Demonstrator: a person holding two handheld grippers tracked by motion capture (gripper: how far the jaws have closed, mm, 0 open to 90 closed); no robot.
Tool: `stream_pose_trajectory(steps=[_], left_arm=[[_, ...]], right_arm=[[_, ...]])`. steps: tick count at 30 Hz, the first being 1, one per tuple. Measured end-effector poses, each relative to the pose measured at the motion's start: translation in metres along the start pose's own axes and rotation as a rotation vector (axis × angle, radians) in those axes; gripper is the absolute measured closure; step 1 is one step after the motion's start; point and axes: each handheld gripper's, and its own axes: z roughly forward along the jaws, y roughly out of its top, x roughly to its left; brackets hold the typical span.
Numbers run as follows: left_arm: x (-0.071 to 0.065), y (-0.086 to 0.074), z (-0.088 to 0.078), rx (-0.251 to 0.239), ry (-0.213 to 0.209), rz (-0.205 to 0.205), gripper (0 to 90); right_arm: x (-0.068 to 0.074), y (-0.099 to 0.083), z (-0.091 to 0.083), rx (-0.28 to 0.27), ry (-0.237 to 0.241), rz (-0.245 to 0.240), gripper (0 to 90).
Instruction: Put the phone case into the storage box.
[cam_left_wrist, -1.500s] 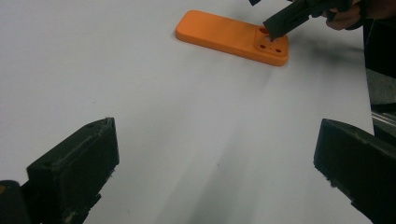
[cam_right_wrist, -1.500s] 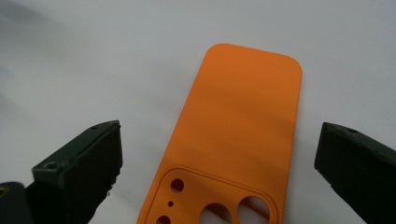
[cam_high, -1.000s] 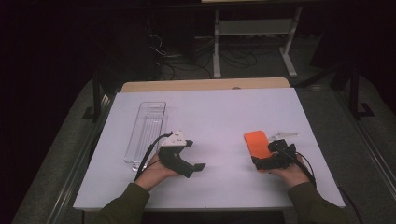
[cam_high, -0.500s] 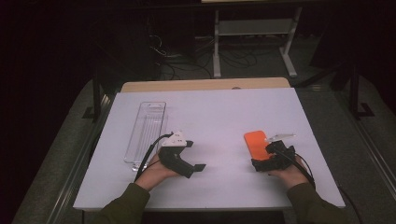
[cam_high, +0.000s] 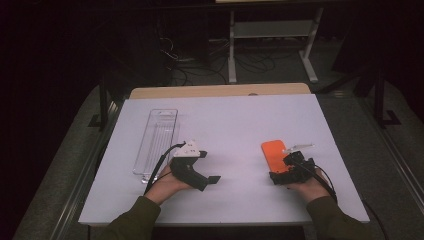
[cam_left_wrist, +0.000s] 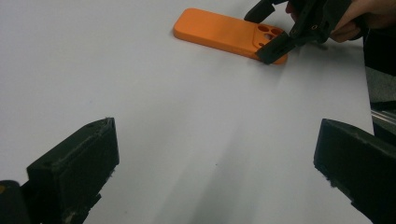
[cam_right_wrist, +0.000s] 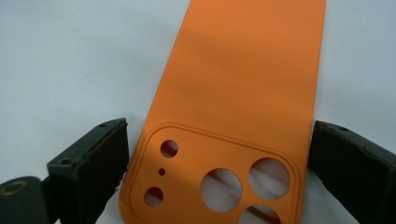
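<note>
My right claw (cam_right_wrist: 219, 177) has just been closing, still wide around the orange phone case (cam_right_wrist: 243, 93) lying flat on the tabletop (cam_right_wrist: 70, 56) between its jaws; the case seems light, thin, slightly flexible, so I grip its long edges.

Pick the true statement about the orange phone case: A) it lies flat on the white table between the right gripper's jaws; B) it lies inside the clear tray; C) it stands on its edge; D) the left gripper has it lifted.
A: the right gripper view shows the orange phone case flat on the white table, its camera-hole end between the right gripper's jaws.
</note>
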Motion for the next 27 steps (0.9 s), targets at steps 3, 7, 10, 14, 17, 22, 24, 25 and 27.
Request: stream_pose_trajectory(steps=[3, 7, 10, 14, 17, 22, 24, 25, 27], left_arm=[[0.0006, 0.0000, -0.0003, 0.005, 0.001, 0.006, 0.0], [0.0000, -0.0001, 0.0002, 0.001, 0.000, 0.000, 0.0], [-0.0001, -0.0001, 0.0003, 0.002, -0.001, 0.002, 0.0], [-0.0001, -0.0002, 0.0004, 0.001, -0.001, 0.001, 0.0], [0.0004, -0.0002, 0.0004, 0.004, -0.001, 0.006, 0.0], [-0.0005, -0.0004, 0.0011, 0.004, -0.003, 0.000, 0.0], [-0.0003, -0.0001, 0.0012, 0.006, -0.003, 0.010, 0.0], [-0.0003, -0.0001, 0.0012, 0.006, -0.003, 0.010, 0.0], [-0.0003, -0.0001, 0.0014, 0.008, -0.004, 0.010, 0.0]], right_arm=[[0.0001, 0.0001, -0.0001, 0.001, -0.002, 0.001, 5.5], [0.0008, 0.0003, -0.0002, 0.002, -0.010, -0.006, 7.1], [0.0019, 0.0009, -0.0008, 0.010, -0.014, 0.005, 7.9], [0.0018, 0.0012, -0.0011, 0.017, -0.017, 0.002, 8.4], [0.0028, 0.0017, -0.0010, 0.021, -0.024, 0.013, 8.9], [0.0053, 0.0020, -0.0012, 0.030, -0.046, 0.032, 10.0], [0.0055, 0.0027, -0.0009, 0.036, -0.051, 0.032, 10.0], [0.0055, 0.0027, -0.0009, 0.036, -0.051, 0.032, 10.0], [0.0060, 0.0031, -0.0008, 0.041, -0.053, 0.039, 10.0]])
